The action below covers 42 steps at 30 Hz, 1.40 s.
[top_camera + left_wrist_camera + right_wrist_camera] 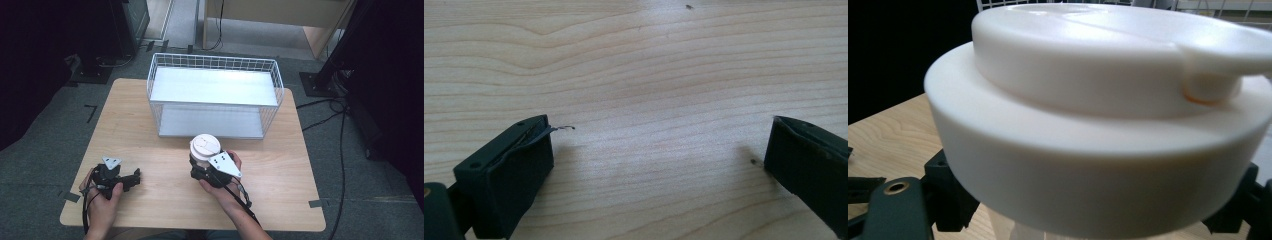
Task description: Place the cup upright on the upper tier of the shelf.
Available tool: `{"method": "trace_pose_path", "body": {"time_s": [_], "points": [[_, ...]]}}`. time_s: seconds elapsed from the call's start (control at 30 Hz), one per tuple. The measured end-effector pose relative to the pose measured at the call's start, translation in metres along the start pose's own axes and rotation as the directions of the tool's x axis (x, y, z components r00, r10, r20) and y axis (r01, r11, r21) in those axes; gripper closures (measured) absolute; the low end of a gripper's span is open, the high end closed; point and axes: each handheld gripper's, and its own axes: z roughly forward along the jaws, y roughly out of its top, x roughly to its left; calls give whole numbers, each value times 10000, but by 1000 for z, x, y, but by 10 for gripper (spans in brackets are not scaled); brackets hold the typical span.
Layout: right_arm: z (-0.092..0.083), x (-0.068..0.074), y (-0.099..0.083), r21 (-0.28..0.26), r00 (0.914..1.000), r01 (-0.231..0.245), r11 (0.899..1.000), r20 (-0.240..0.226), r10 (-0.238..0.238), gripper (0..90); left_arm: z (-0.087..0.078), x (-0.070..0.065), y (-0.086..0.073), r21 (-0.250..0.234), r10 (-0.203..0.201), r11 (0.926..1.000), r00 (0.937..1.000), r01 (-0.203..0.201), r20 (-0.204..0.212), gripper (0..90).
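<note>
High view: the cup (205,150), white-lidded, stands near the middle of the table (140,130), just in front of the wire rack (215,95) at the far edge. The right gripper (200,167) is closed on the cup below its lid. A narrow strip of bare wood separates the cup from the rack. The left gripper (131,181) rests near the front left corner, well apart from the cup, with open tabletop between them.

Left gripper view: the jaws stand wide apart over bare wood, nothing between them.

Right gripper view: the cup's lid (1108,110) sits close above the jaws, which flank the body below it. Rack wires show behind the lid.
</note>
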Motion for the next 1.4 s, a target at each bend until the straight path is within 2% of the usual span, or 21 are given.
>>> {"method": "trace_pose_path", "body": {"time_s": [0.1, 0.23, 0.37, 0.63, 0.67, 0.73, 0.87, 1.0, 1.03, 1.07, 1.17, 1.4], "points": [[-2, -2, 2, -153, 9998, 131, 9998, 123, -129, 160, 0, 0, 0, 0, -13, 10000, 10000, 13, -1, 0], [-6, -5, 10, -453, 9996, 26, 9990, 264, -14, 160, 0, 0, 0, 1, -13, 10000, 10000, 13, -1, 0], [-13, -12, 26, -907, 9993, -65, 9959, 369, 99, 160, 0, 0, 0, -21, -34, 10000, 10000, 34, -2, 0], [-21, -23, 52, -1454, 9982, -58, 9894, 574, 143, 160, 0, 0, 0, 10, 5, 10000, 10000, -5, -6, 0], [-23, -26, 60, -1612, 9976, -78, 9869, 661, 187, 160, 0, 0, 0, 14, 5, 10000, 10000, -5, -9, 0], [-24, -28, 65, -1716, 9972, -11, 9852, 729, 138, 160, 0, 0, 0, 16, 3, 10000, 10000, -3, -7, 0], [-28, -36, 85, -2069, 9965, -96, 9783, 796, 267, 160, 0, 0, 0, 9, 5, 10000, 10000, -5, -7, 0], [-31, -44, 106, -2425, 9948, 108, 9701, 1007, 142, 160, 0, 0, 0, -1, 3, 10000, 10000, -3, -10, 0], [-32, -47, 116, -2543, 9940, 182, 9670, 1094, 101, 159, 0, 0, 0, 0, 4, 10000, 10000, -4, -10, 0], [-32, -47, 116, -2543, 9940, 182, 9670, 1094, 101, 159, 0, 0, 0, -2, -1, 10000, 10000, 1, -10, 0], [-33, -52, 131, -2743, 9933, 264, 9613, 1157, 57, 159, 0, 0, 0, -1, 1, 10000, 10000, -1, -10, 0], [-30, -69, 166, -3005, 9920, 60, 9538, 1217, 321, 159, 0, 0, 0, 0, 1, 10000, 10000, -1, -11, 0]]}}
